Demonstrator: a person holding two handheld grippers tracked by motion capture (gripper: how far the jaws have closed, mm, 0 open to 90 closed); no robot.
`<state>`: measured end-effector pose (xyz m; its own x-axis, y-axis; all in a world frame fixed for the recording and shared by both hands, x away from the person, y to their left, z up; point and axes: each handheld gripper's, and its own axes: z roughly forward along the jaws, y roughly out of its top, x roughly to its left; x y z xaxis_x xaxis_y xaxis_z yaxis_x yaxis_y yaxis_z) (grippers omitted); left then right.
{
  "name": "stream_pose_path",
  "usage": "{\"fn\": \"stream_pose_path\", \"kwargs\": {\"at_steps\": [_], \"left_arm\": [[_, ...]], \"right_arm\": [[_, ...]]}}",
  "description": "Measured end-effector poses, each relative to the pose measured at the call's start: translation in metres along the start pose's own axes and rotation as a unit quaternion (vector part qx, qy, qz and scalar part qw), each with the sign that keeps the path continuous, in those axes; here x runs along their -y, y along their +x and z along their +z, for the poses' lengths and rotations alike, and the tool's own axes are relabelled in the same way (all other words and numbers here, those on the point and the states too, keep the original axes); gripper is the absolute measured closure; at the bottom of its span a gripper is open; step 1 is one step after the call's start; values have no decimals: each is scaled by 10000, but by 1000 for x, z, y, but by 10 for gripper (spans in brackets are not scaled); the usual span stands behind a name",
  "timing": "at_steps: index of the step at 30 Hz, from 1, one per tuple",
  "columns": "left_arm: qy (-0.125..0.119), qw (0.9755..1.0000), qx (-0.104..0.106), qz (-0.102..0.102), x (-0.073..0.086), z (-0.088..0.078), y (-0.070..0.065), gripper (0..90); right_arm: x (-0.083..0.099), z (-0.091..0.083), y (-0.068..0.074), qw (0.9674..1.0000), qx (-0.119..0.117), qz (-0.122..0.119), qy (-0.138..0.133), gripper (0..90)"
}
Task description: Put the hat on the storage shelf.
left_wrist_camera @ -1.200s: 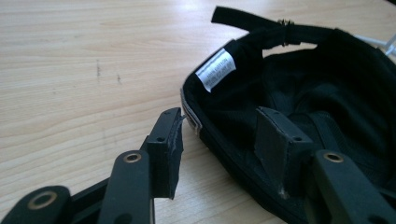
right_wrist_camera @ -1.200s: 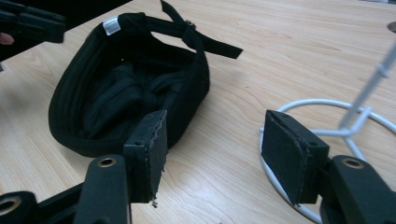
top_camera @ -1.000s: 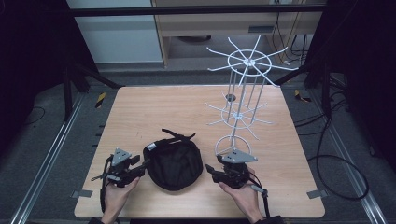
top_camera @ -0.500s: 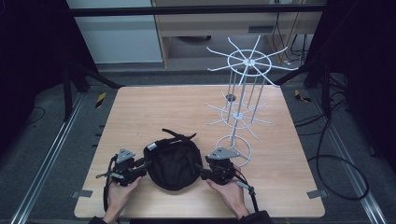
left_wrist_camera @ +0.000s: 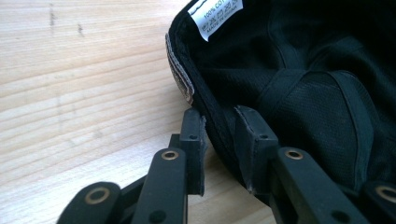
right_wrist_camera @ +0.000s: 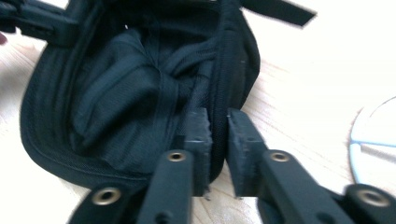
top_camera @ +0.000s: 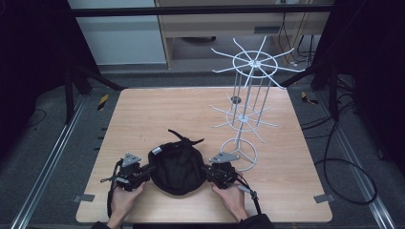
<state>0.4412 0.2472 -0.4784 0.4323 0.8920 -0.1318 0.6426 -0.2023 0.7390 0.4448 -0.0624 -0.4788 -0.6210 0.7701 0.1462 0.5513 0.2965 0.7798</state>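
Both tools pinch the cap (top_camera: 176, 167) rim, left tool (top_camera: 143, 172) at 9 o'clock, right tool (top_camera: 210, 172) at 3, having just closed (cap on the desk (top_camera: 191, 109)). Thin fabric could slip on lifting or snag the rack (top_camera: 246, 114).

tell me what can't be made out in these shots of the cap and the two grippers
- Cap outside: it lies opening up, so the high view gives just the lining.
- White label: cut off by the top edge of the left gripper view, print too small.
- White rack base: cropped at the right edge of the blurred right gripper view.
- Left gripper and right gripper: too small in the high view to judge their grip.
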Motion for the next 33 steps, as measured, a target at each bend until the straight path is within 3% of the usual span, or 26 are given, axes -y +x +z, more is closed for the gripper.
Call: {"fn": "stream_pose_path", "kwargs": {"at_steps": [7,18,22,27,33], "left_arm": [[38,9999,104,94,1,3,-8,752],[32,9995,304,58,-1,13,-22,765],[-20,9995,289,113,-2,17,-26,765],[14,9993,350,89,-2,19,-22,749],[-6,9991,415,-50,-5,13,-12,698]], "right_arm": [[-13,-23,7,9974,-113,-318,-630,836],[-25,-45,22,9867,-485,-838,-1309,840],[-23,-42,29,9842,-643,-1012,-1305,841],[-19,-36,30,9857,-729,-971,-1165,840],[-15,-33,30,9874,-586,-1006,-1074,839]]}}
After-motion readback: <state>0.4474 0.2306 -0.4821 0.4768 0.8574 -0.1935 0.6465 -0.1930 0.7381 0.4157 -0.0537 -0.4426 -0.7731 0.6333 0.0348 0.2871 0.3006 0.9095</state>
